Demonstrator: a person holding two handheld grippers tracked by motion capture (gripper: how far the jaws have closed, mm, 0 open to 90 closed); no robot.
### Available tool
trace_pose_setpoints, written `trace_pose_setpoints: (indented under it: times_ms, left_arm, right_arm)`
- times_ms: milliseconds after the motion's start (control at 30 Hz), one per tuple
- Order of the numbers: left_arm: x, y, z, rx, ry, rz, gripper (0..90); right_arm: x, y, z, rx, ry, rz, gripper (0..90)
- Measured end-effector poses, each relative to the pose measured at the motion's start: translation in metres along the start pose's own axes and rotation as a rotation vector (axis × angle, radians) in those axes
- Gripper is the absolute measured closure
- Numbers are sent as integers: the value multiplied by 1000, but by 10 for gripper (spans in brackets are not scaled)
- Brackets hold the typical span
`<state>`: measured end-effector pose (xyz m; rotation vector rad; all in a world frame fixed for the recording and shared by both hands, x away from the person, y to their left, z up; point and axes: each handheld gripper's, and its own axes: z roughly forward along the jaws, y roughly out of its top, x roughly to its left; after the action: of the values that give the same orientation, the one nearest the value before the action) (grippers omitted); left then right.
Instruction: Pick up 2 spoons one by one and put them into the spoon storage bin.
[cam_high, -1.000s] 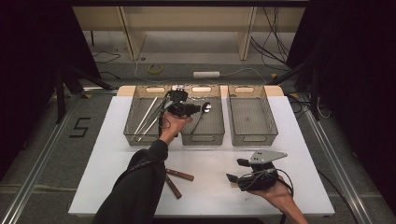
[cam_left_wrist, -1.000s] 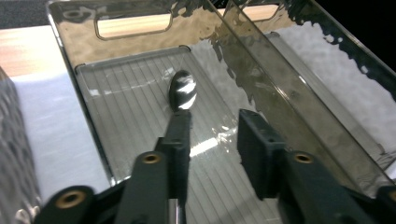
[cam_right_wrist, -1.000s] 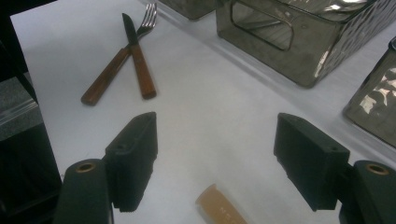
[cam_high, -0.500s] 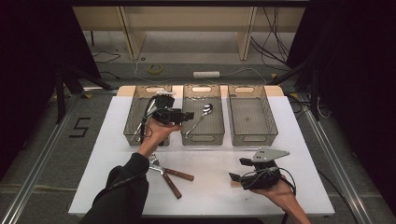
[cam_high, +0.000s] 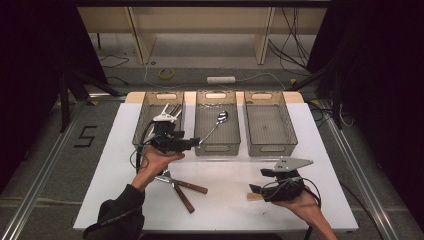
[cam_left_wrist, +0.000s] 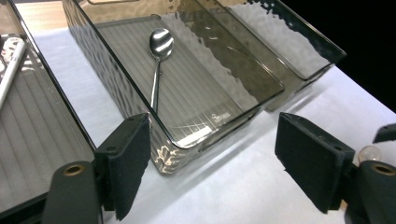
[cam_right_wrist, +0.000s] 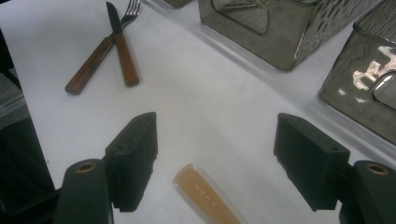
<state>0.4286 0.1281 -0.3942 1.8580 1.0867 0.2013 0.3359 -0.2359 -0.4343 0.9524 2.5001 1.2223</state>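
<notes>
Spoon: plain polished metal, lying flat in the middle tray (smoked clear plastic), bowl toward the far end, handle angled to the near-left corner. Knife and fork: wooden handles, crossed on the white table, near-left. Small tan stick flat at the near-right.

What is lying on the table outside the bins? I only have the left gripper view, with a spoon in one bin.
Observer: A wooden-handled knife and a wooden-handled fork lie crossed on the white table, beside the person's left forearm.
Operator: Anything near the other gripper?
Observer: Yes. A tan stick-like piece lies flat on the table between the open jaws of the right gripper, and neither jaw touches it.
</notes>
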Motion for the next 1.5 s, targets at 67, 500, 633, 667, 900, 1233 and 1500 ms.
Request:
trace_pose_setpoints:
  times_ms: [67, 500, 633, 667, 900, 1233, 1500]
  left_arm:
    - [-2, -3, -3, -1, -9, 17, 255]
    - [-12, -25, -18, -53, -42, 53, 210]
    - [-13, -35, -23, -72, -40, 84, 201]
    - [-13, -37, -25, -74, -37, 95, 202]
    - [-11, -53, -36, -62, -37, 121, 183]
    - [-11, -75, -52, -79, -39, 131, 174]
    - [-11, -82, -56, -113, -42, 114, 174]
  right_arm:
    - [0, 0, 0, 3, -1, -3, 313]
    - [-4, 6, -4, 85, 15, -49, 313]
    - [-7, 7, -4, 122, 21, -64, 313]
    - [-7, 7, -4, 134, 22, -66, 314]
    - [-6, 11, -3, 217, 22, -111, 316]
    - [-6, 10, 6, 325, 31, -161, 331]
    - [-5, 6, 13, 388, 35, -190, 367]
